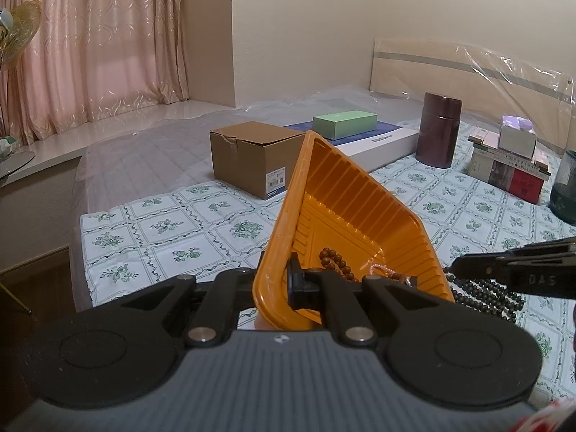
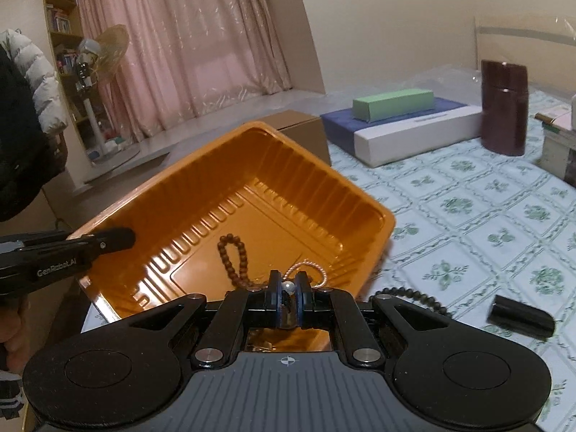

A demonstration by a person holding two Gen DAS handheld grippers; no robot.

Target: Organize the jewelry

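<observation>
Right gripper, lower centre, is pinching a small white pearl on a limp, slippery pink chain; left gripper is clamping the stiff orange plastic tray rim.

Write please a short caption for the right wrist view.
Right gripper pinches a pearl piece over the tilted orange tray, which the left gripper holds.

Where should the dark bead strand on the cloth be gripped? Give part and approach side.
Pinch the dark bead strand where its rows lie bunched beside the orange tray, coming down from above, jaws across the rows: it lies flat and limp, so a side approach likely just pushes it.
</observation>
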